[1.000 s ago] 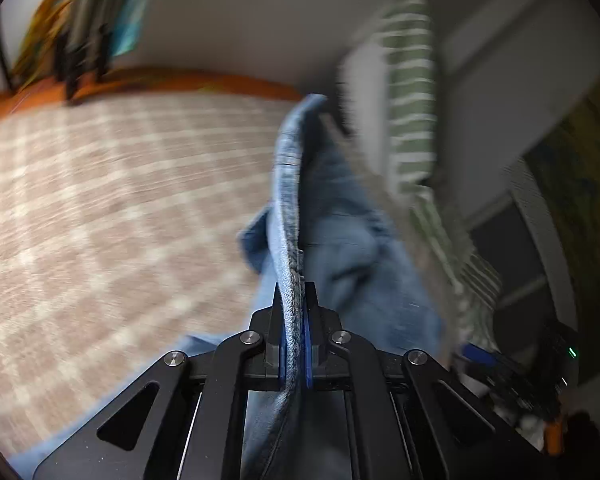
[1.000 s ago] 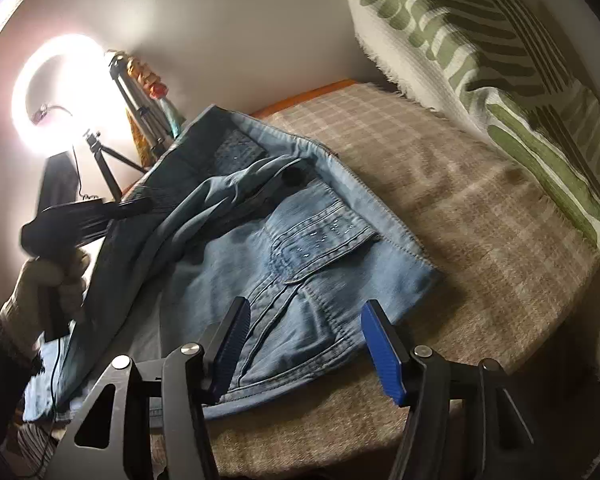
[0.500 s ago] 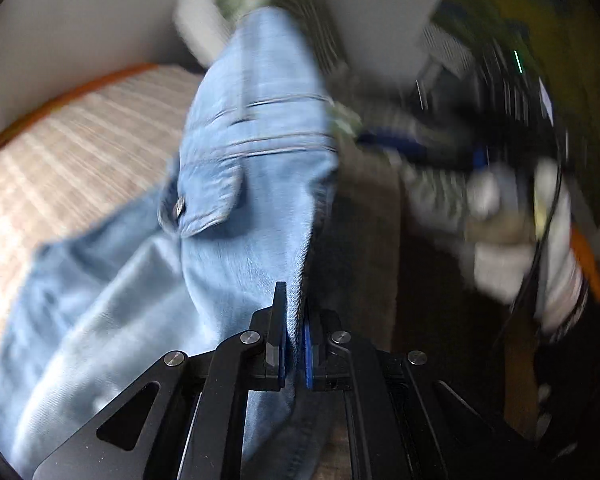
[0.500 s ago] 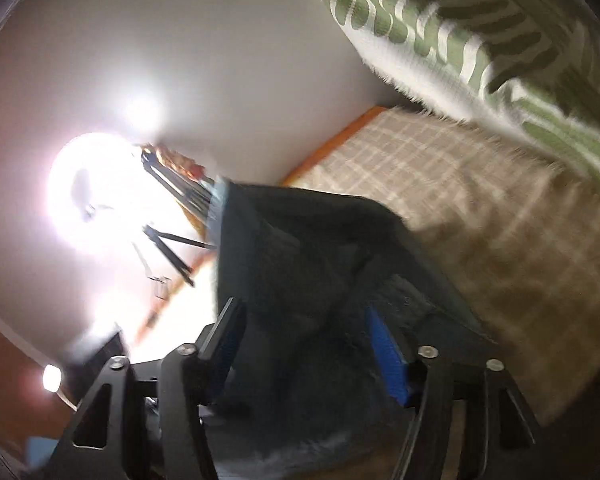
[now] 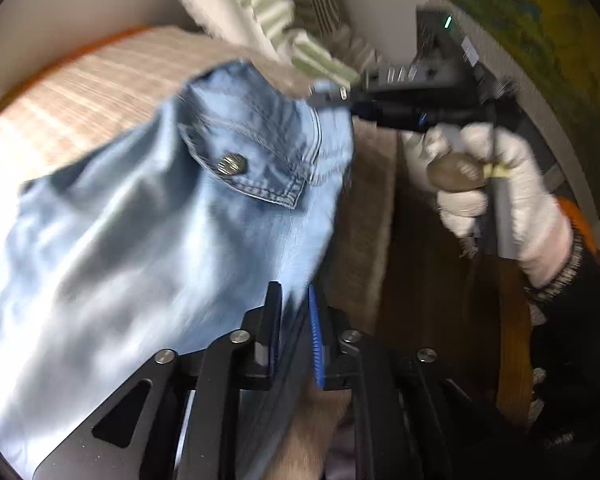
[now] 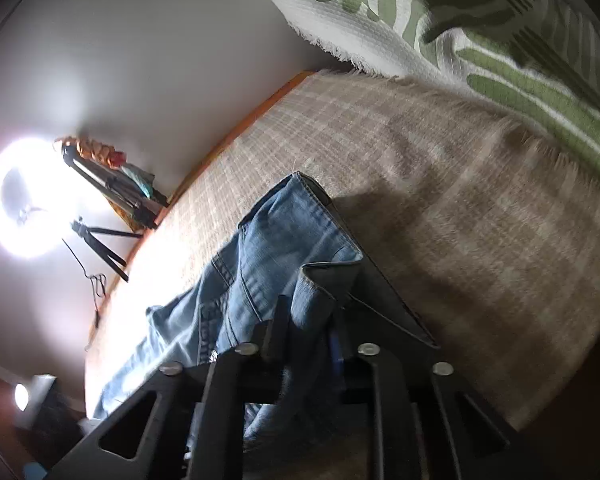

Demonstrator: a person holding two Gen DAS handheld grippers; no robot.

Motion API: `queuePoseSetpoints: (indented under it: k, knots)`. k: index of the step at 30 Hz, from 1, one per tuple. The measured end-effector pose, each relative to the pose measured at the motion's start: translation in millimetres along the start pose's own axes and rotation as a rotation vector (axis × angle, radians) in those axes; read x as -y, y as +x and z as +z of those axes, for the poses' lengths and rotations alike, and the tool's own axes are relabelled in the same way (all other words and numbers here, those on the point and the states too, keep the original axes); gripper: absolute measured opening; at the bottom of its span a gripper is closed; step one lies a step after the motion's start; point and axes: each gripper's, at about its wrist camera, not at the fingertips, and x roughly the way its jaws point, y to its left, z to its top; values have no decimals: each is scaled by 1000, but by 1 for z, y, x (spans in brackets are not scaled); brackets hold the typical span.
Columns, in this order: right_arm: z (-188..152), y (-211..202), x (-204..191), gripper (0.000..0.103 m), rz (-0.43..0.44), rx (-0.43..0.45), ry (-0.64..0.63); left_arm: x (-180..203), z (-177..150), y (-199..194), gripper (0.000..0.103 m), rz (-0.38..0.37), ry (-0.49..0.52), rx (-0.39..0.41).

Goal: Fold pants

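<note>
At bottom centre of the left view, the left tool (image 5: 294,322) is opening, its pads now slightly apart with the pants (image 5: 148,240) edge between them; a second ago they were pinched together. The right tool (image 6: 306,326), wide a second ago, is closing on bunched denim. Pants hang over the plaid bed (image 6: 440,208), below the green-striped pillow (image 6: 480,40).
</note>
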Motion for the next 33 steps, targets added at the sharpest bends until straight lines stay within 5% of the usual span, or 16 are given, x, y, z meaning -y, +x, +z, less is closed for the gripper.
queuePoseSetpoints:
  k: [3, 6, 11, 14, 17, 21, 26, 31, 33]
  knots:
    - [-1, -13, 5, 6, -7, 28, -45, -3, -21, -37, 17, 40, 1, 43]
    - [-3, -3, 15, 8, -163, -12, -108, -19, -55, -82, 17, 123, -42, 81]
    - [-9, -7, 12, 9, -221, -7, -159, -50, -113, -145, 20, 298, -148, 104]
    - [-9, -12, 3, 42, -317, 15, -204, -61, -148, -163, 39, 337, -214, 92]
    - [-12, -27, -8, 42, -362, 61, -236, -73, -173, -163, 39, 349, -257, 80]
    - [-22, -46, -38, 42, -269, 90, -303, -65, -172, -144, 39, 325, -253, 78]
    - [-53, -43, -88, 44, -157, -15, -460, -32, -172, -110, 44, 305, -121, -24]
    - [-81, -34, -89, 47, -83, -113, -410, -29, -180, -84, 45, 396, -32, -105]
    - [-90, -29, -85, 47, -54, -153, -383, -33, -181, -84, 40, 378, -31, -95]
